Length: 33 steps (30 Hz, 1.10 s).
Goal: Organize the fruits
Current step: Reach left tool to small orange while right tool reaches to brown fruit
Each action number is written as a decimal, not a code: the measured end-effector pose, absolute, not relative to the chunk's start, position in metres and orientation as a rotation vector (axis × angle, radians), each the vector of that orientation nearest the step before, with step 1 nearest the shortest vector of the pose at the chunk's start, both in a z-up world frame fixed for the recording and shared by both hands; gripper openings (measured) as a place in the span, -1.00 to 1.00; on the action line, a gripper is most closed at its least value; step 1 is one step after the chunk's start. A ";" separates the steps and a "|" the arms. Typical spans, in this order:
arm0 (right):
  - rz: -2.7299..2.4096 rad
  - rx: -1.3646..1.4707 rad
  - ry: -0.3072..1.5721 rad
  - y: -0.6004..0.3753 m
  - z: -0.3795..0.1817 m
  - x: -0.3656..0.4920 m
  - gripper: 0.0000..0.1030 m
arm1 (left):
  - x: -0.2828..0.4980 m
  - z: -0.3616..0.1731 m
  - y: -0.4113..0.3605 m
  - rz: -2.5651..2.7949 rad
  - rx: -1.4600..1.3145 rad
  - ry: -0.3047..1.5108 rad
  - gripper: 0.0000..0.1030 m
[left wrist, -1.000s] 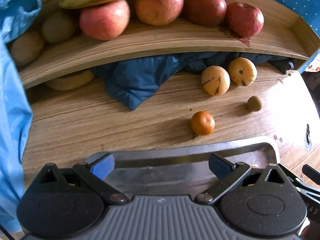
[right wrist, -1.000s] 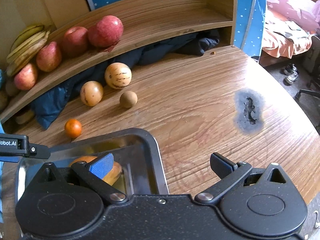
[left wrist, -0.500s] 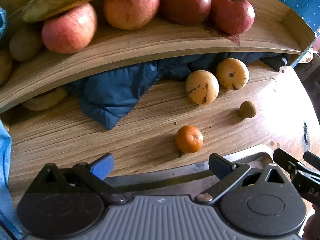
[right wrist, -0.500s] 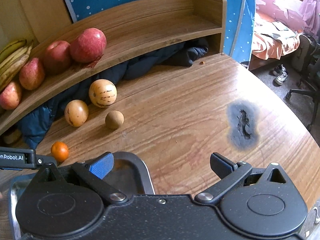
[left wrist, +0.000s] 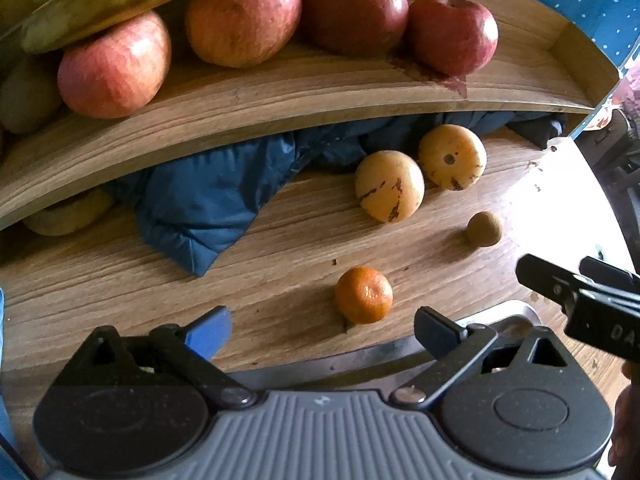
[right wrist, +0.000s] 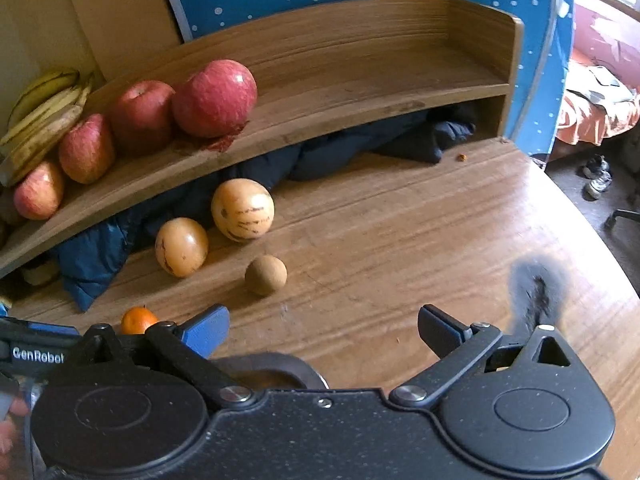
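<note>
My left tongs [left wrist: 322, 330] are closing, nothing between them; my right tongs [right wrist: 324, 326] stand open and empty. Just beyond the left tongs, the tangerine [left wrist: 363, 295] lies on the tabletop [left wrist: 100, 280]. Farther: brown ball [right wrist: 266, 275], two yellow melons [right wrist: 242, 209], then apples [left wrist: 244, 16] on the shelf [left wrist: 280, 96]

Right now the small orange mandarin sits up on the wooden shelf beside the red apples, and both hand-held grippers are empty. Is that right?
Not quite. The mandarin lies on the table, below the shelf that holds the apples, as the left wrist view shows. Both the left hand-held gripper, its jaws closing slightly, and the right hand-held gripper are indeed empty.
</note>
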State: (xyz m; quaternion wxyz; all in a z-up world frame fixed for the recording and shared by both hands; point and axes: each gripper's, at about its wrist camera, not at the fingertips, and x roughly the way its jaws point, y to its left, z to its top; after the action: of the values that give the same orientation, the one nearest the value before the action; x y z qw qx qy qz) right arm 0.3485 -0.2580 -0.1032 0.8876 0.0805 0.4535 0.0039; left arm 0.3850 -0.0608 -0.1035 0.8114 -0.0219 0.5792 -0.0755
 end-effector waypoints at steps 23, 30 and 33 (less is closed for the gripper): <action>0.125 0.152 0.969 -0.236 -0.113 0.387 0.24 | 0.388 -0.107 -0.067 -0.267 -0.106 1.213 0.03; 0.138 0.134 0.983 -0.228 -0.118 0.395 0.04 | 0.390 -0.108 -0.066 -0.278 -0.120 1.208 -0.18; 0.144 0.129 0.986 -0.226 -0.119 0.397 0.01 | 0.391 -0.108 -0.067 -0.278 -0.123 1.206 -0.22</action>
State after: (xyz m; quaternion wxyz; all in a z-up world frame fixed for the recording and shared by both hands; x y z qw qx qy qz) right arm 0.3966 -0.2260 -0.1191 0.8765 0.0618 0.4724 0.0692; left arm 0.3907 -0.0668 -0.1079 0.8129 -0.0577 0.5647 -0.1302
